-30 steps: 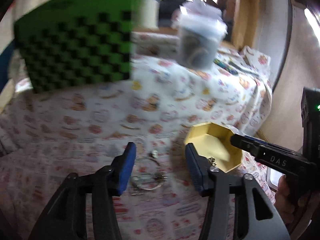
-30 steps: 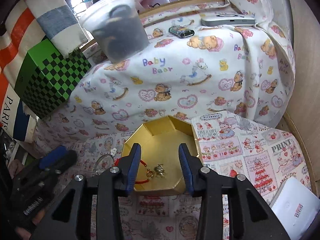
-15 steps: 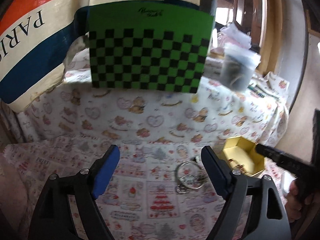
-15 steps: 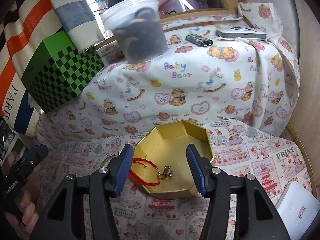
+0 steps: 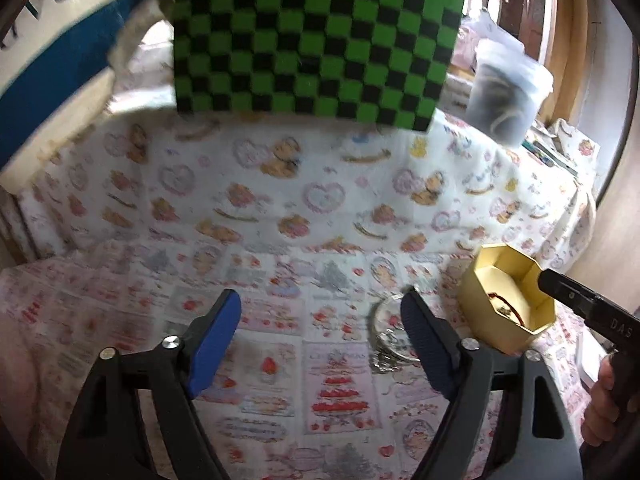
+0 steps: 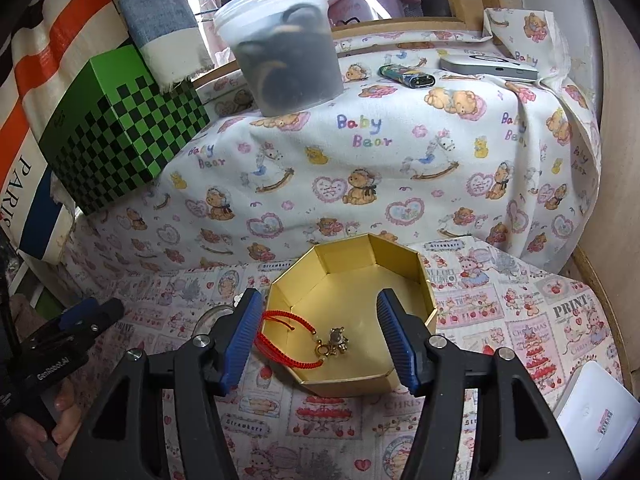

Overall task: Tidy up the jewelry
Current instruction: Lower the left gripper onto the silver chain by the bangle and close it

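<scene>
A gold octagonal box (image 6: 400, 256) sits on the printed cloth; it also shows in the left wrist view (image 5: 480, 292). Inside lie a red cord bracelet (image 6: 280, 336) and a small gold charm (image 6: 336, 342). A silver bangle with chain (image 5: 384, 336) lies on the cloth just left of the box, partly behind my left gripper's right finger. My left gripper (image 5: 320, 332) is open and empty above the cloth, with the bangle at its right side. My right gripper (image 6: 318, 338) is open and empty, its fingers straddling the box's front part.
A green and black checkered box (image 6: 120, 136) and a lidded plastic tub (image 6: 284, 44) stand on the raised, cloth-covered ledge behind. A lighter (image 6: 406, 76) and a flat silver device (image 6: 488, 66) lie there too. A white card (image 6: 596, 412) lies at the front right.
My left gripper has opened wide and drawn back to the left, leaving the bangle on the cloth. My right gripper has opened wider and lifted a little over the box.
</scene>
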A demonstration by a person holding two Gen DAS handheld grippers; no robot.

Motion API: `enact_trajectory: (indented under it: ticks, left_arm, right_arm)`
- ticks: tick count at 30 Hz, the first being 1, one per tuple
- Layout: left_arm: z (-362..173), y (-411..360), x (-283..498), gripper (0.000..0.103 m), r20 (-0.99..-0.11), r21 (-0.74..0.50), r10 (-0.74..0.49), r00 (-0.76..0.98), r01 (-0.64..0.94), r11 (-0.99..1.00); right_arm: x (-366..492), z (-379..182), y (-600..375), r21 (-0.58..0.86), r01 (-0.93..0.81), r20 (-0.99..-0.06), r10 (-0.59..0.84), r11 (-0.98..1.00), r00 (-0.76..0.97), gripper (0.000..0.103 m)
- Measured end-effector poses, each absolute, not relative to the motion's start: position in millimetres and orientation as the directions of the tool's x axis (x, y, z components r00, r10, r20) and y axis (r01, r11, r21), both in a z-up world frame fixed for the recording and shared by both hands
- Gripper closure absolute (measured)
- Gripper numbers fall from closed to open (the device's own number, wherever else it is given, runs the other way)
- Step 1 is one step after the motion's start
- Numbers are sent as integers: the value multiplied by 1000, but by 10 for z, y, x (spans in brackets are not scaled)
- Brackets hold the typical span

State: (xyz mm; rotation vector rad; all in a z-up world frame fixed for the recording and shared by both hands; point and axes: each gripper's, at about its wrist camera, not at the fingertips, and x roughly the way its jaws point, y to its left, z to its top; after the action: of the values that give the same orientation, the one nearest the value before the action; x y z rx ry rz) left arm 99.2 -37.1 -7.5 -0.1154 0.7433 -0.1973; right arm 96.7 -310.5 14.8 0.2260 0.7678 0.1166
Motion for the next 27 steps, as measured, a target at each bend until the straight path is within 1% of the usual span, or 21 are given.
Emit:
enact_trajectory:
  ticks: [1, 2, 3, 4, 5, 6, 9, 11, 15, 20, 22, 23, 24, 27]
  left_arm:
    - [-110, -397, 1042, 28, -672, -203, -268, 690, 176, 963]
    - [-168, -443, 1092, 35, -687, -231, -320, 652, 222, 947]
    - [-226, -488, 1125, 45, -706, -236, -332, 626, 235, 943]
    - [-278, -530, 1146, 50, -724, -230, -324, 609, 231, 946]
    - [-330, -577, 1157, 59, -741, -221, -321, 590, 236, 946]
    - [-363, -617, 1157, 64, -752, -213, -321, 575, 248, 945]
    - [-440, -698, 1141, 72, -774, -193, -316, 549, 271, 943]
    - [-475, -729, 1135, 75, -780, -201, -329, 533, 284, 938]
    - [-546, -830, 1130, 75, -799, -188, -322, 508, 298, 936]
    - [-555, -922, 1083, 76, -816, -126, -276, 507, 310, 942]
    - [-557, -944, 1088, 78, -816, -103, -259, 516, 311, 945]
    - [-556, -958, 1090, 81, -812, -96, -255, 524, 312, 945]
    - [-557, -977, 1105, 87, -808, -96, -256, 530, 311, 946]
    - [-548, -952, 1129, 89, -806, -130, -281, 521, 307, 943]
  right_arm:
    - [966, 150, -3093, 240, -26, -674, 186, 970, 715, 41]
    - [965, 151, -3085, 236, -28, -674, 184, 971, 715, 41]
    - [964, 151, -3078, 233, -29, -675, 183, 972, 715, 41]
    - [962, 151, -3070, 231, -32, -676, 183, 973, 714, 41]
    - [963, 154, -3065, 231, -34, -676, 185, 972, 713, 41]
    - [962, 155, -3065, 232, -34, -676, 186, 972, 713, 41]
    - [961, 162, -3074, 234, -33, -676, 187, 972, 713, 41]
    - [961, 165, -3082, 231, -25, -672, 178, 973, 718, 41]
    - [962, 166, -3083, 229, -26, -676, 178, 973, 715, 41]
    - [958, 174, -3084, 228, -27, -675, 178, 973, 716, 41]
    - [958, 174, -3084, 228, -26, -676, 178, 973, 715, 41]
    - [958, 174, -3083, 228, -25, -676, 177, 973, 715, 41]
    - [960, 175, -3084, 227, -25, -677, 176, 974, 715, 41]
    - [966, 167, -3088, 224, -23, -681, 174, 974, 711, 41]
